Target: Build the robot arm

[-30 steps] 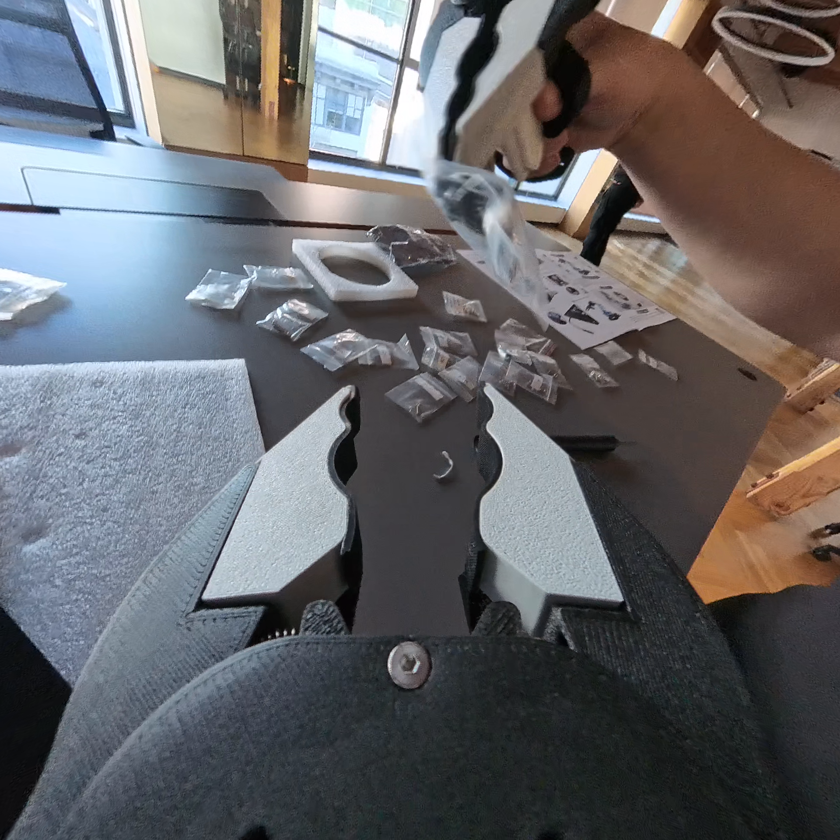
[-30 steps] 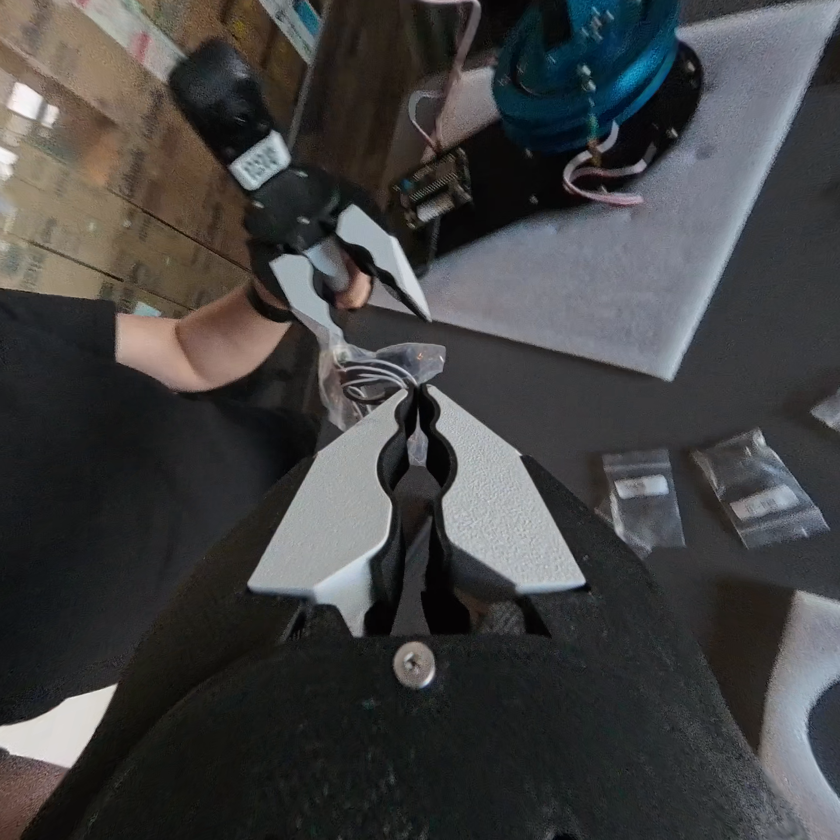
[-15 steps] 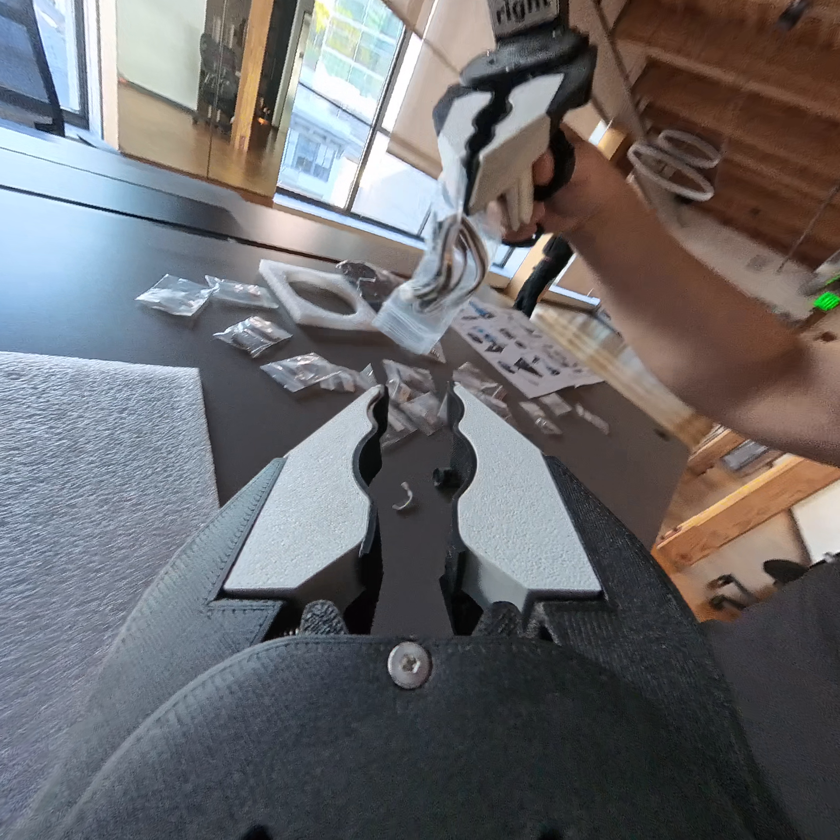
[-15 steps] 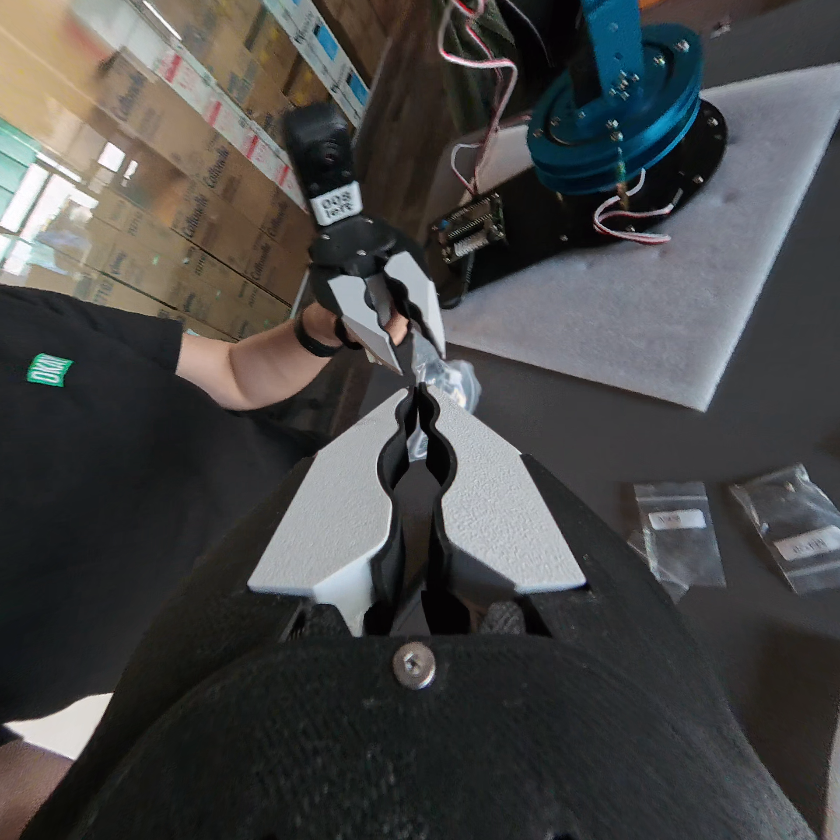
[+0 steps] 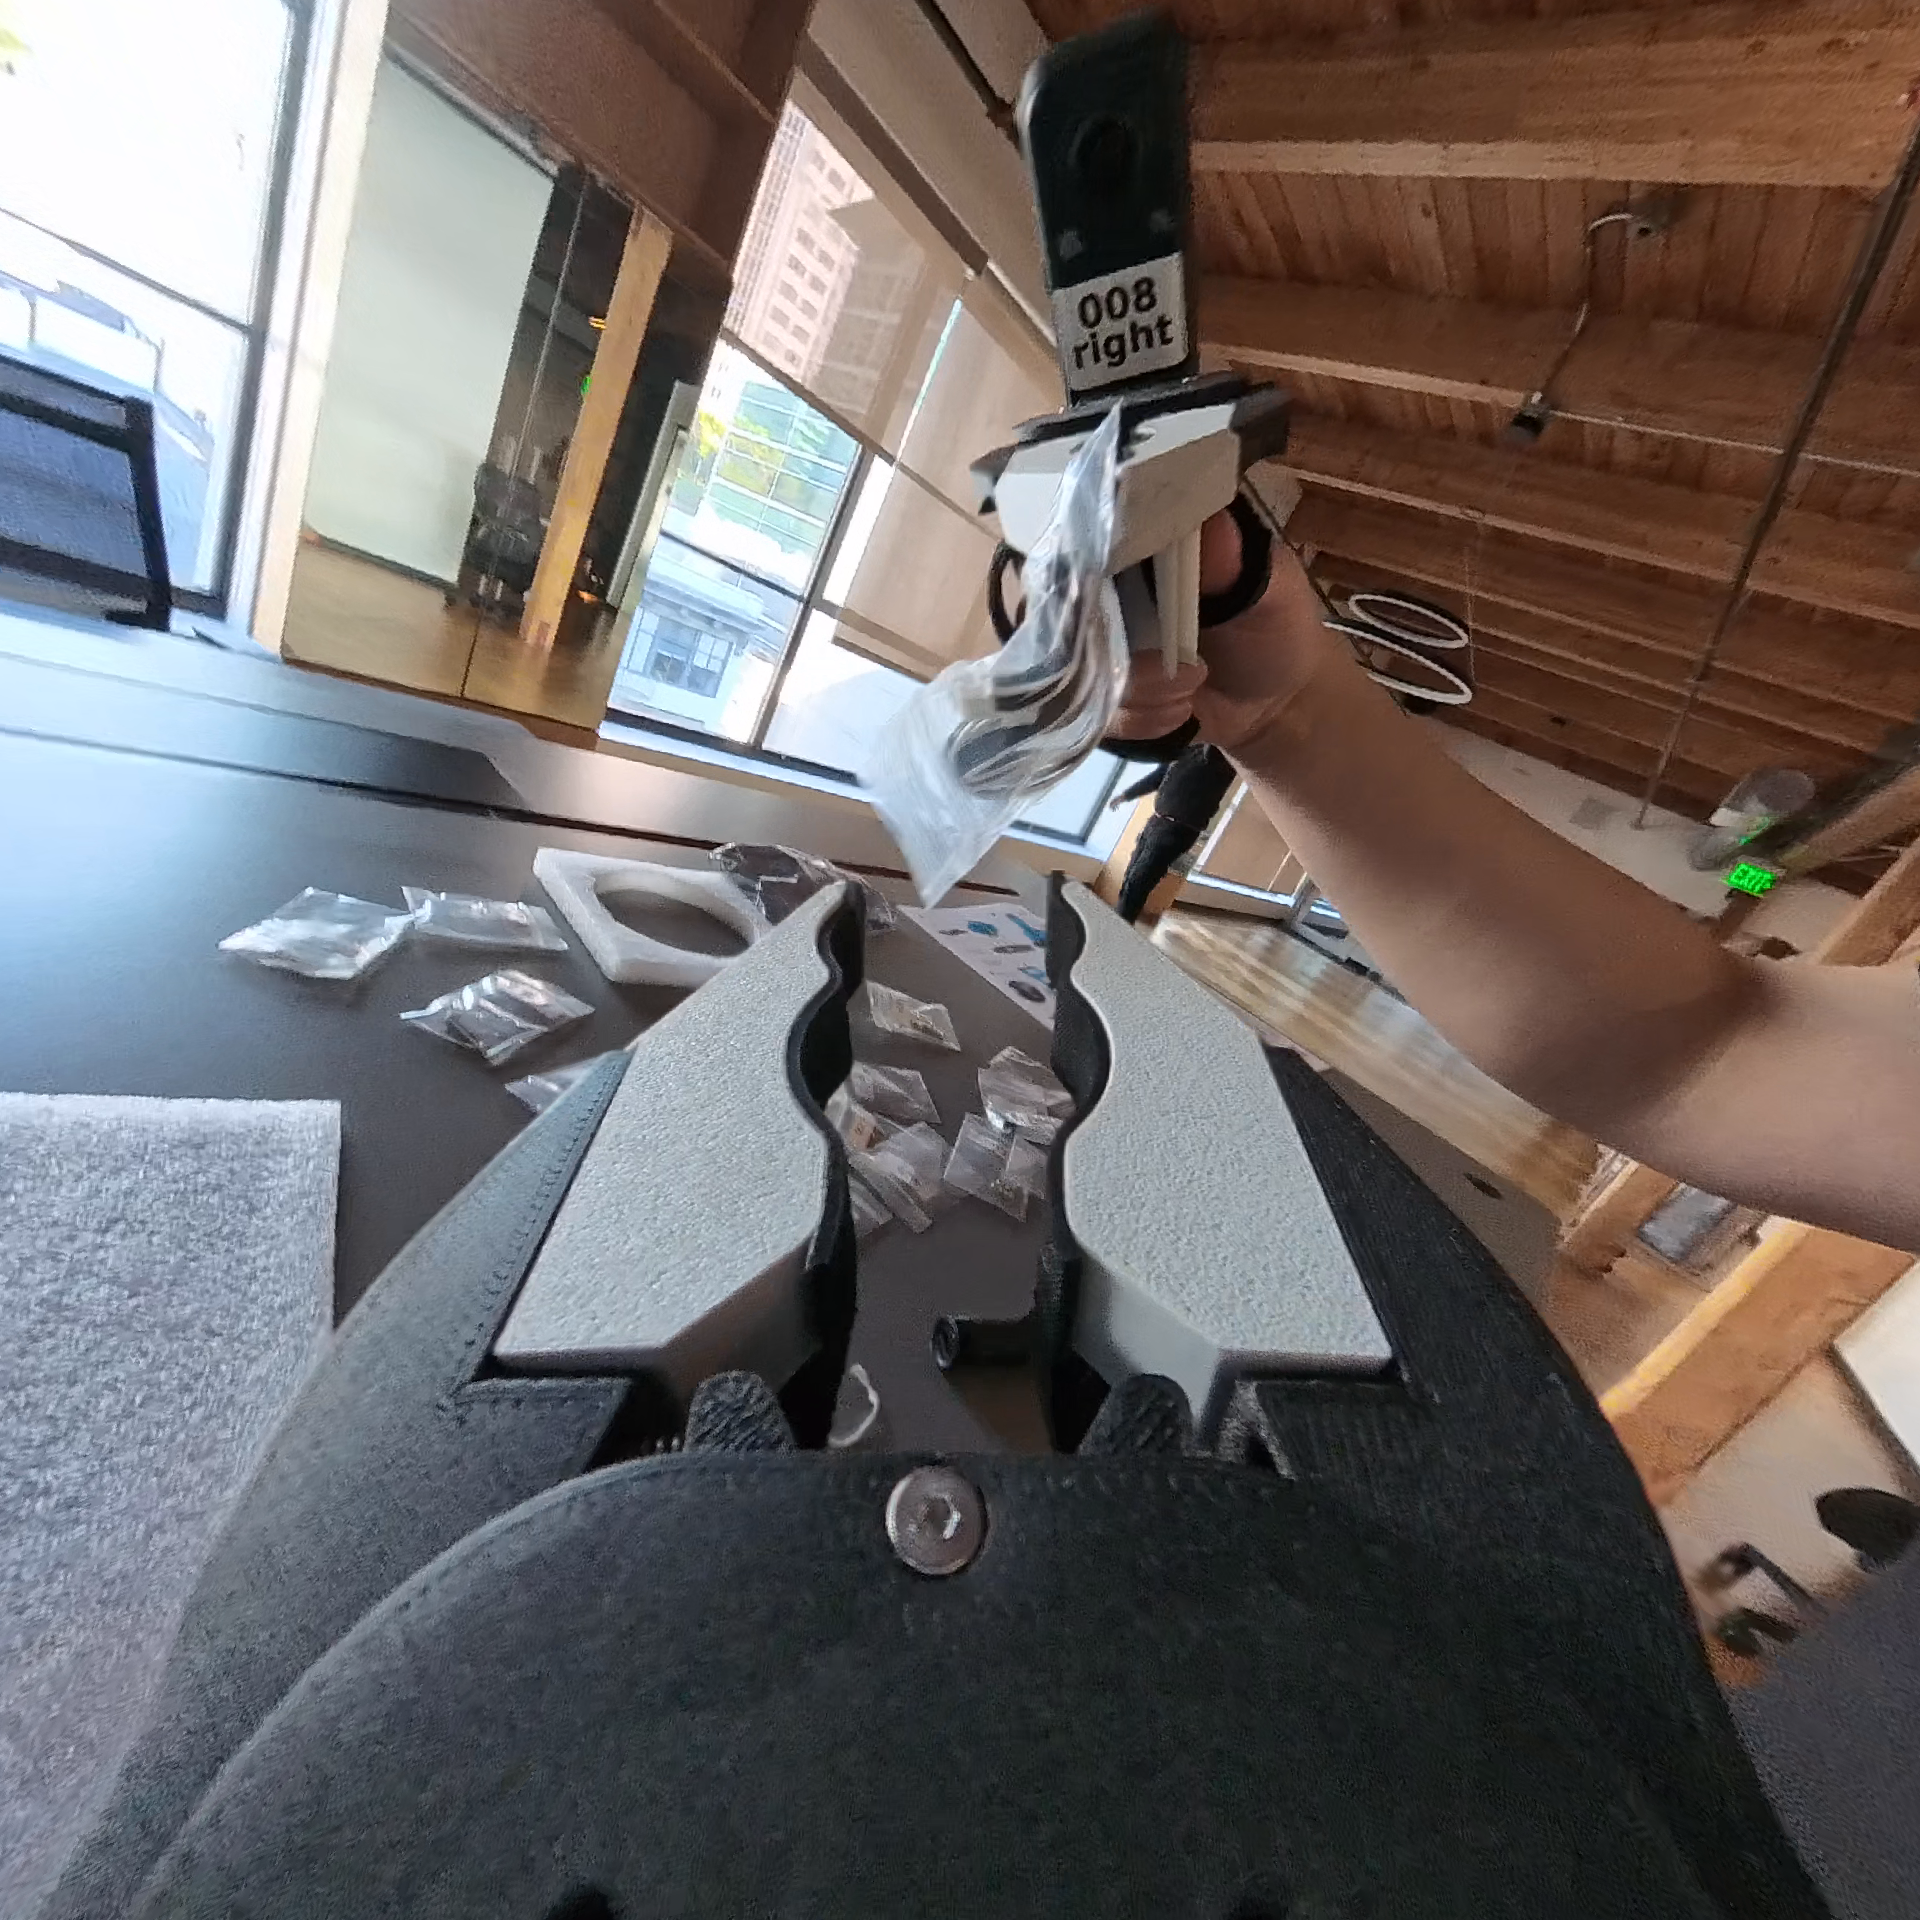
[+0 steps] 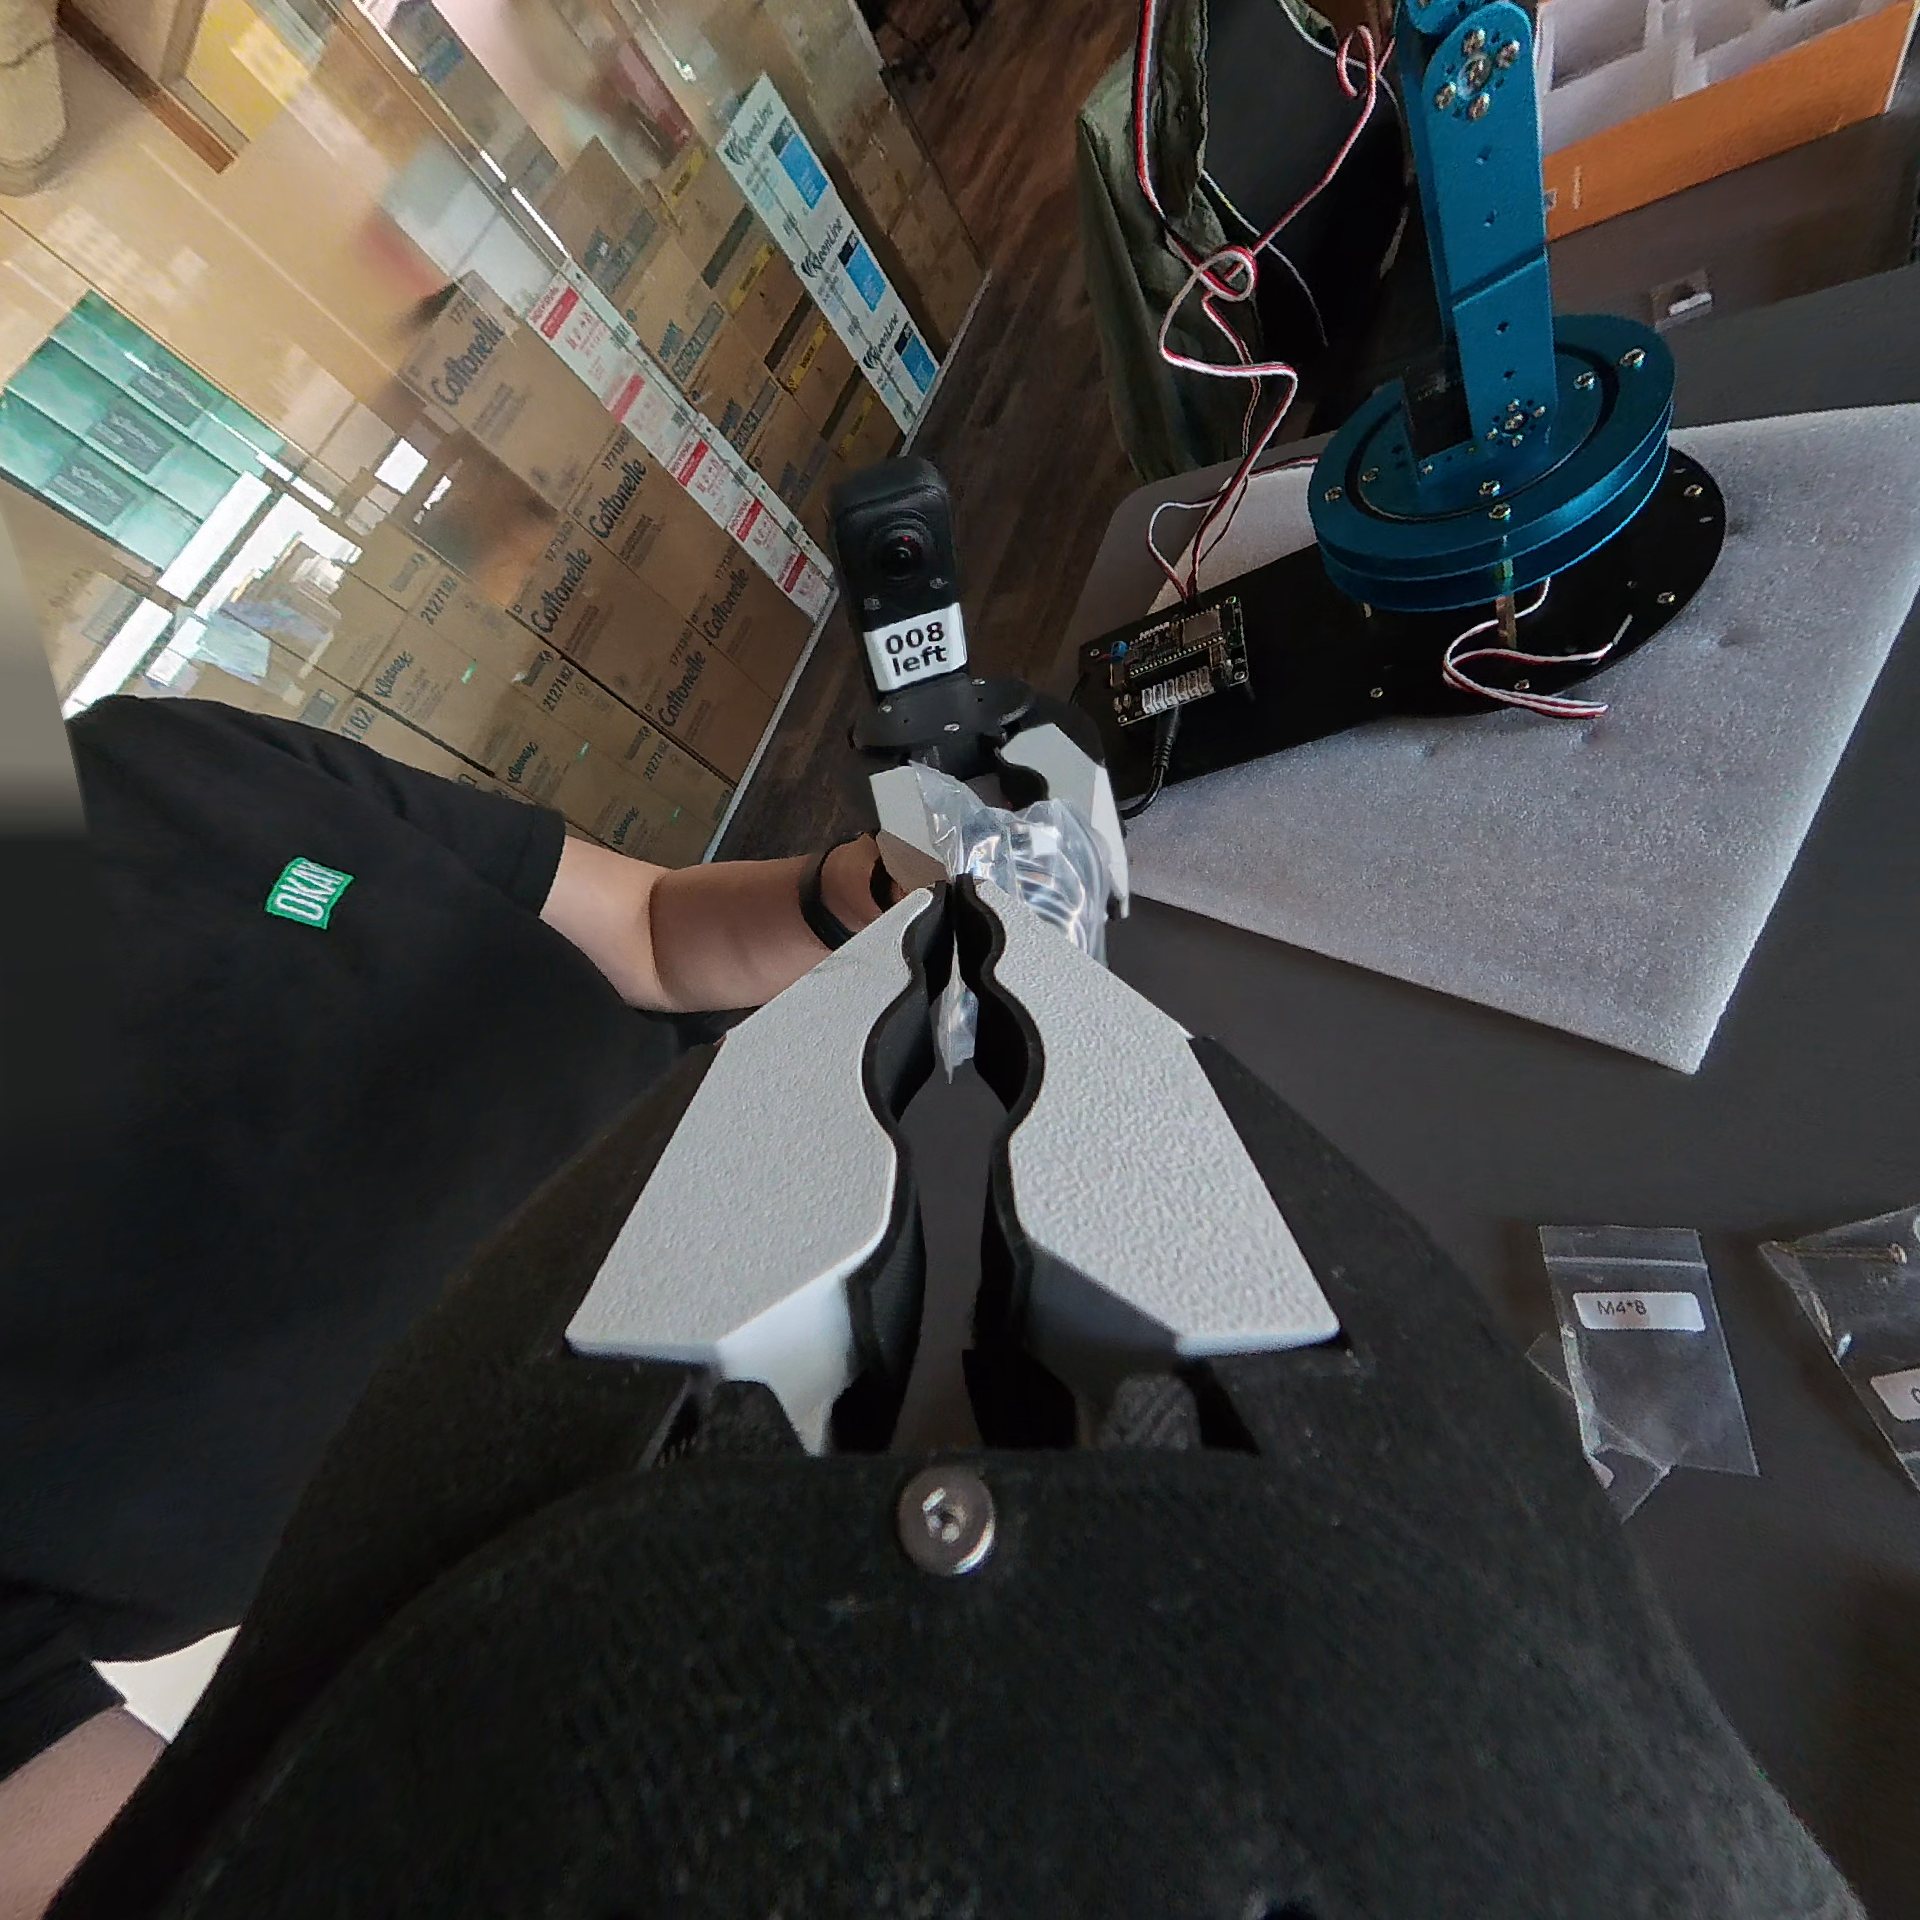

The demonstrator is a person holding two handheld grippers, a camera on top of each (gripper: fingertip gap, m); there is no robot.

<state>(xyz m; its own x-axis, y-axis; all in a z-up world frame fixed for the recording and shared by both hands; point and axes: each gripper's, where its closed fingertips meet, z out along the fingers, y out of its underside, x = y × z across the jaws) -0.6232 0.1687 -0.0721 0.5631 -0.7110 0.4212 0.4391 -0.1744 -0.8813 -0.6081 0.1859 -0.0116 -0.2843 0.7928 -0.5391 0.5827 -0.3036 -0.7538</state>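
Note:
My right gripper (image 6: 961,896) is shut on the top edge of a clear plastic bag (image 6: 1023,847) with black parts and wires inside. It holds the bag in the air above the dark table (image 5: 208,831). In the left wrist view the right gripper (image 5: 1091,473) is up high and the bag (image 5: 997,727) hangs from it. The bag's lower corner reaches down to the tips of my left gripper (image 5: 956,899). My left gripper is open and empty, and it faces the right one (image 6: 987,810) just behind the bag.
Several small parts bags (image 5: 499,1013), a white foam frame (image 5: 623,940) and a printed sheet (image 5: 997,935) lie on the table. A blue robot arm base (image 6: 1496,499) with a circuit board (image 6: 1164,665) stands on a grey foam sheet (image 6: 1558,883). Two more bags (image 6: 1642,1340) lie nearby. Left tips to right tips: about 7 cm.
Both grippers have risen and tilted to face each other. The right gripper has brought the bag closer, so its corner now hangs at the left gripper's tips. The left jaws have narrowed a little.

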